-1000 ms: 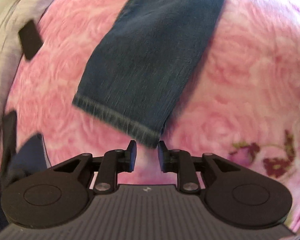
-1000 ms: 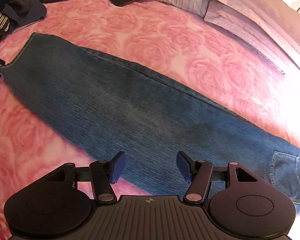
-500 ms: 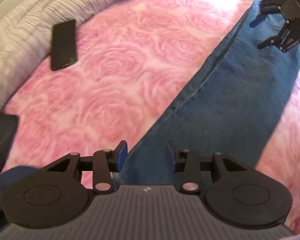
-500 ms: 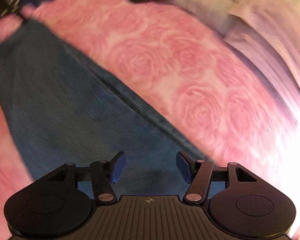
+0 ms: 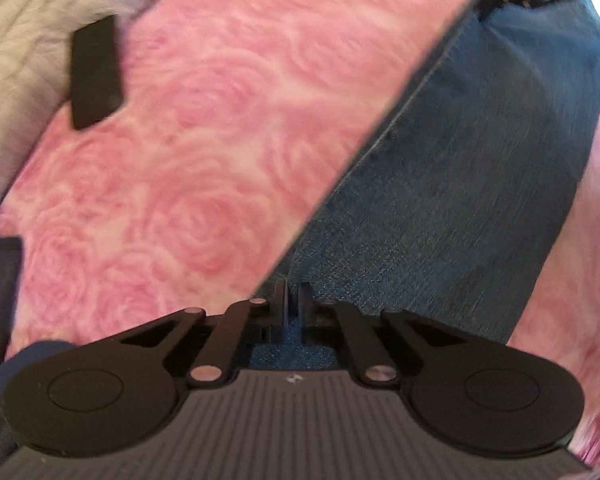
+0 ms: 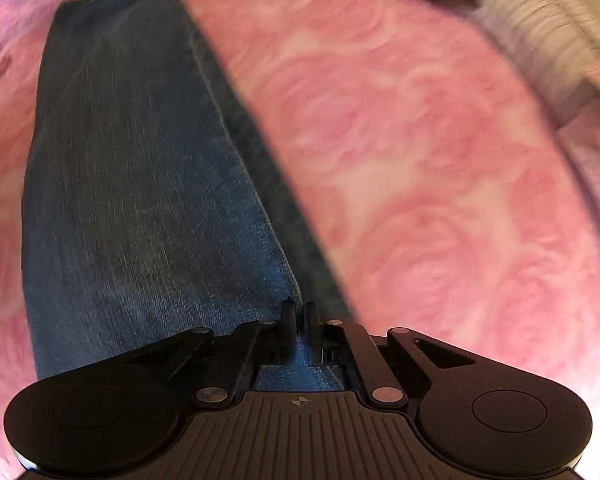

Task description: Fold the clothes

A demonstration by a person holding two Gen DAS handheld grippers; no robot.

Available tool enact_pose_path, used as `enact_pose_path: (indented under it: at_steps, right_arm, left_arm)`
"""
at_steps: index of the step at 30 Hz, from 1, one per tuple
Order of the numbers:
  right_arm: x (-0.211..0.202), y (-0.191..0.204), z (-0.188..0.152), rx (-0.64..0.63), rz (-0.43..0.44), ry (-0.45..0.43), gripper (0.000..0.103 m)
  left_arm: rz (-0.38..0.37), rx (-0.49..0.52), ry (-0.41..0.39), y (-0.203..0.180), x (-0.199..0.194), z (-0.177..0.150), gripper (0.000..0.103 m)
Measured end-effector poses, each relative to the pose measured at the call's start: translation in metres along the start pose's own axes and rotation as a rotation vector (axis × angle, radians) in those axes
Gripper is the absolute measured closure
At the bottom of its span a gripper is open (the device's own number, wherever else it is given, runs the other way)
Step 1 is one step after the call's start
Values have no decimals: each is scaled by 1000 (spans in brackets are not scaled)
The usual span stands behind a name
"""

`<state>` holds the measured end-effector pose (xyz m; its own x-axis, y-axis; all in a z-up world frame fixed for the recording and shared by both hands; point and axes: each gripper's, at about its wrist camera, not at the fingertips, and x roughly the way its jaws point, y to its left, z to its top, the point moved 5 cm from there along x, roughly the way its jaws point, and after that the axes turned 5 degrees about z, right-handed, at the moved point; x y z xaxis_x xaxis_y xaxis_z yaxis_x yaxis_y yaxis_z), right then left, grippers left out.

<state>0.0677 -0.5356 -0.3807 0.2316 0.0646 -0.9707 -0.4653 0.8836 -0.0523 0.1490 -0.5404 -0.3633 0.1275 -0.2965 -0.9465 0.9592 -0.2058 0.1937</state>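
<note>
Jeans (image 5: 480, 184) stretched lengthwise across pink bedspread (image 5: 204, 168), long axis running from left gripper (image 5: 293, 300), clenched on denim at one end's far edge, to right gripper (image 6: 299, 314), clamped likewise on same seam edge at other end; both equally placed.

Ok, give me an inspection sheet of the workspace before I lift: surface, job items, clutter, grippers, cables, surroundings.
Surface: pink rose-print bedspread.
Job's things: blue jeans lying flat and stretched out.
Clutter: black phone-like slab on the bedspread; dark clothing at the edge.
Grippers: left gripper shut on the jeans' edge; right gripper shut on the jeans' edge.
Cables: nothing seen.
Surroundings: grey striped bedding.
</note>
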Motion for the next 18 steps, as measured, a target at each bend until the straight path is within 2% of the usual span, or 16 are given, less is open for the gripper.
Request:
enact_pose_path:
  at_steps: [6,7,8,10,13,16,18]
  right_arm:
    - [20,-6,-2,-11,-28,1,101]
    - [23,-6,-4,4,-38,-2,96]
    - [20,-8,-5,44,-67,-19,80]
    - [7,-11,-8,157,-135,-63,55]
    - [-21,-14,-40,391,-194,-146,53]
    - [-29,-32,-96,606,-266,-104,54]
    - [-23,-52,-140,779,-281,-56,54]
  left_arm:
    - [7,-22,66,2,36,-5,97]
    - [11,-17,64,2,37,-4,97]
    - [14,-17,63,2,35,-4,96]
    - [30,-27,62,5,28,-7,92]
    - [48,-54,48,7,13,-10,90]
    - [46,-89,48,4,4,-14,90]
    - [38,-99,79,-3,8,-21,90]
